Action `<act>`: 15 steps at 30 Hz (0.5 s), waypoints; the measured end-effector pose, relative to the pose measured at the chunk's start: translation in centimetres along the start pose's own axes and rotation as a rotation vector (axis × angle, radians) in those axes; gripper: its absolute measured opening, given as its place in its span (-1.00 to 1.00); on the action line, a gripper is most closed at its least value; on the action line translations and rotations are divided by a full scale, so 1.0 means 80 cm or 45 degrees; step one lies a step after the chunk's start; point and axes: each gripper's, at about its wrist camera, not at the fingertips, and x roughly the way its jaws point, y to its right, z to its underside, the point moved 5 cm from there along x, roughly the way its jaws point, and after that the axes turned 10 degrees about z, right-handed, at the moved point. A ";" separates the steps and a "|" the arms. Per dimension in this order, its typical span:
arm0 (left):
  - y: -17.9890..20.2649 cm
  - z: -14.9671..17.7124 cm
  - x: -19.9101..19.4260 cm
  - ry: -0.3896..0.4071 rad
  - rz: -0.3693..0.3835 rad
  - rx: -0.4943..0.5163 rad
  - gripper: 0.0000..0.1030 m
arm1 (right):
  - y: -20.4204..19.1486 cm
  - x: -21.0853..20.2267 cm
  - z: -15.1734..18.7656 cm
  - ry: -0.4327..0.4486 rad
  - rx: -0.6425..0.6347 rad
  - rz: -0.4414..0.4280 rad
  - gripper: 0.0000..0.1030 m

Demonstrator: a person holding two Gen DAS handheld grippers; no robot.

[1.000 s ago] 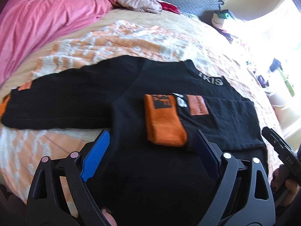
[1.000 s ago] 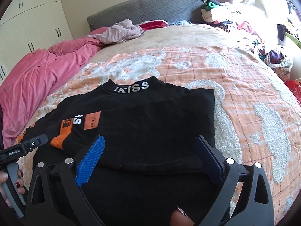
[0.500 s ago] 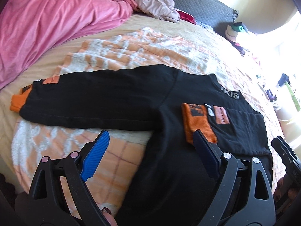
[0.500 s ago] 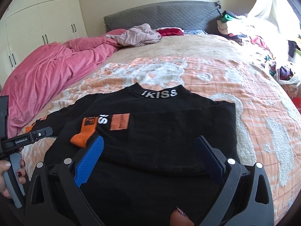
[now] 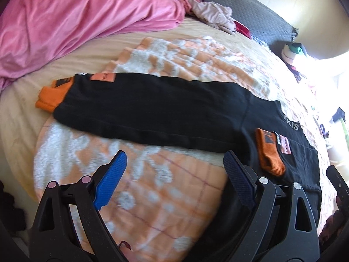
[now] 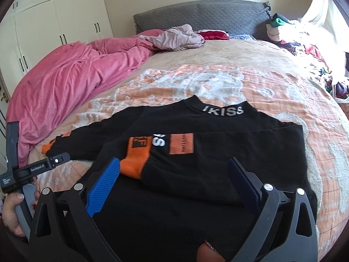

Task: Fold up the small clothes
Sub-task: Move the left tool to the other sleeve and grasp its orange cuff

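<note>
Two grippers hang over a black long-sleeved sweater [image 6: 196, 152] with orange cuffs, spread flat on an orange-and-white patterned bedspread [image 5: 165, 187]. The left gripper [image 5: 174, 174] has its blue pads spread wide with nothing between them but bedspread; the right gripper [image 6: 174, 179] is equally wide apart above the sweater's body, pressing on nothing.

Only the left wrist view shows the whole outstretched sleeve, running toward 10 o'clock and ending in an orange ribbed cuff [image 5: 52, 98]. Only the right wrist view shows the full white collar lettering [image 6: 222, 111] at 12 o'clock, the other sleeve folded across the chest with its orange cuff [image 6: 135, 163] near the left pad, the white wardrobe [image 6: 54, 28] at 10 o'clock, and a hand [image 6: 11, 211] holding the left gripper's handle at 8 o'clock.

Both views share the crumpled pink blanket [image 5: 76, 19] and grey quilted headboard [image 6: 200, 15]. The sweater's hem is hidden beneath the right gripper, and strong window glare washes out the clothes pile [image 6: 290, 35] at 2 o'clock
</note>
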 end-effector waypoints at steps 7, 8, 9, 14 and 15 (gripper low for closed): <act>-0.041 -0.006 -0.015 0.045 0.005 -0.088 0.73 | -0.052 -0.006 -0.005 0.026 -0.104 0.016 0.90; -0.046 -0.007 -0.016 0.046 -0.001 -0.095 0.73 | -0.060 -0.007 -0.004 0.032 -0.118 0.020 0.90; -0.052 -0.008 -0.018 0.048 -0.008 -0.106 0.73 | -0.065 -0.007 -0.004 0.033 -0.126 0.016 0.90; -0.071 -0.009 -0.020 0.057 0.023 -0.161 0.73 | -0.093 -0.006 0.000 0.014 -0.169 -0.014 0.90; -0.076 -0.008 -0.019 0.054 0.016 -0.170 0.73 | -0.098 -0.006 0.001 0.013 -0.177 -0.016 0.90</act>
